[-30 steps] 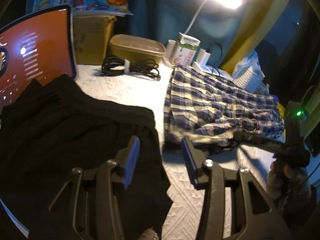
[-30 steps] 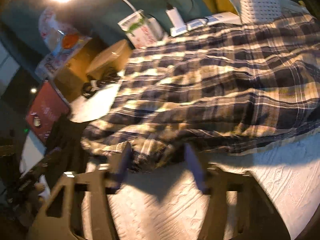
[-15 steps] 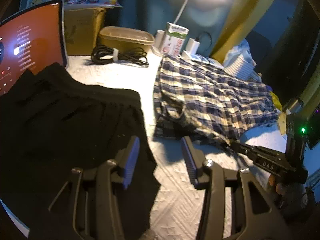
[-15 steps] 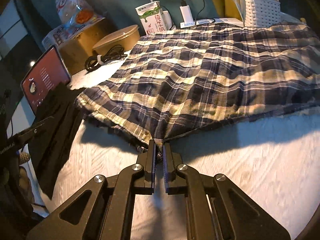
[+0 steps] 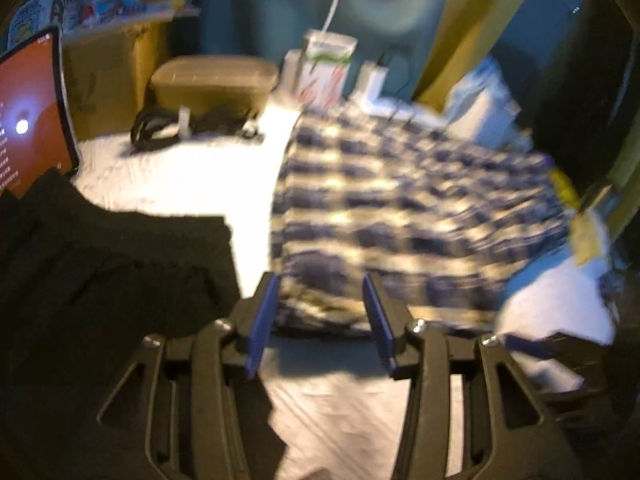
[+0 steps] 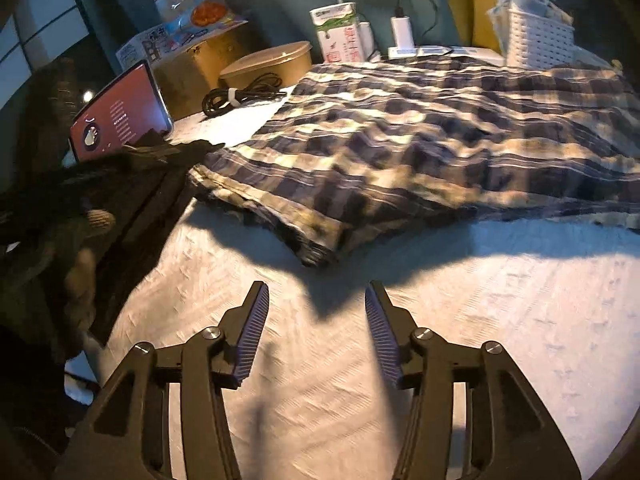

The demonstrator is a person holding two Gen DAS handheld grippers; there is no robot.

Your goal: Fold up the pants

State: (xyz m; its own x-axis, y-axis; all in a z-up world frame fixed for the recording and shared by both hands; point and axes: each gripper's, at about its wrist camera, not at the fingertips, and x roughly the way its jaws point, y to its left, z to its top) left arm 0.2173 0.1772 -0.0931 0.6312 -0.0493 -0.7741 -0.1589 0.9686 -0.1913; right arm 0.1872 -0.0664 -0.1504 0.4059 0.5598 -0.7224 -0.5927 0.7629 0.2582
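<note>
right gripper point(image 6: 316, 332): unclenched, plaid corner let go half a second back | left gripper point(image 5: 318, 322): agape, empty | plaid pants point(image 6: 420, 160): spread on white bedspread point(image 6: 440, 340), 12 o'clock; apparently one fold done (blurred) | black garment point(image 5: 100, 264): 9 o'clock

Plaid pants point(image 6: 420, 152) lying flat on bedspread, apparently folded.

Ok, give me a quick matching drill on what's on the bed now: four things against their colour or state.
Things:
1. plaid pants
2. right claw
3. tablet
4. basket

States:
A. white, behind the far edge of the pants
B. open, holding nothing
C. lit red screen, propped upright
D. spread on the bedspread, near corner bunched

Pairs: 1-D, 2-B, 3-C, 4-A
</note>
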